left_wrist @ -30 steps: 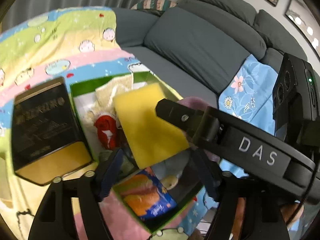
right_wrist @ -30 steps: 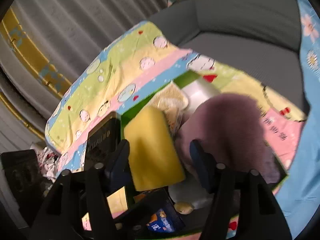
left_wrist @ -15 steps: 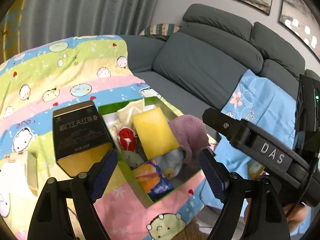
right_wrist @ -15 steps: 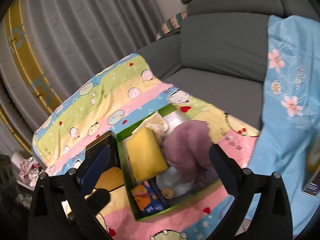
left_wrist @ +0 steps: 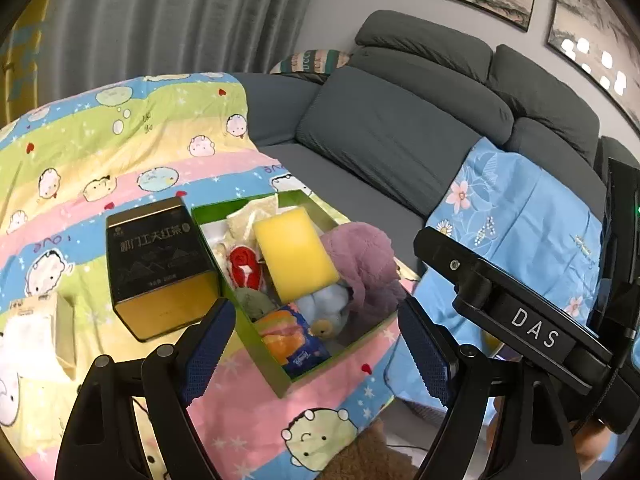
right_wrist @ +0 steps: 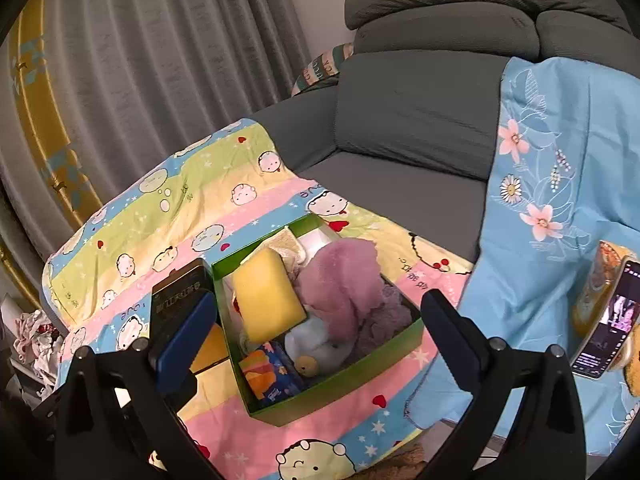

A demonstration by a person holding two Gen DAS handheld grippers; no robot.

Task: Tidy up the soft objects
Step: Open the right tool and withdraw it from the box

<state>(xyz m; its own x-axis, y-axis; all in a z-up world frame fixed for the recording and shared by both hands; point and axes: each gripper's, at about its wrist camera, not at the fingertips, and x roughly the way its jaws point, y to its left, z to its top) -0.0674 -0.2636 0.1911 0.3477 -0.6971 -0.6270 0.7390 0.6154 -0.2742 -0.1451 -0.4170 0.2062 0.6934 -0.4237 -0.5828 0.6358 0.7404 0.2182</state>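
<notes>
A green box [left_wrist: 280, 380] sits on a cartoon-print blanket [left_wrist: 120, 152] spread over the sofa. It holds a yellow sponge [left_wrist: 296, 258], a purple plush cloth [left_wrist: 360, 256], a light blue plush toy [left_wrist: 324, 308], a red item [left_wrist: 244, 266] and an orange-and-blue packet [left_wrist: 292, 344]. My left gripper [left_wrist: 316, 320] hangs open above the box's near end, empty. My right gripper [right_wrist: 320, 312] is wide open and empty too, back from the box [right_wrist: 340, 388]. The sponge [right_wrist: 266, 300] and purple cloth [right_wrist: 340, 288] lie loose below it.
A black and gold tin [left_wrist: 156, 256] stands against the box's left side, with a pale carton [left_wrist: 36, 328] further left. A blue floral cloth [left_wrist: 512, 232] drapes the grey sofa [left_wrist: 392, 140] on the right, and a phone [right_wrist: 608, 320] lies on it. Grey curtains hang behind.
Both grippers drew back and up from the box. The right jaws spread wide from around the yellow sponge and purple cloth, which stay in the box.
</notes>
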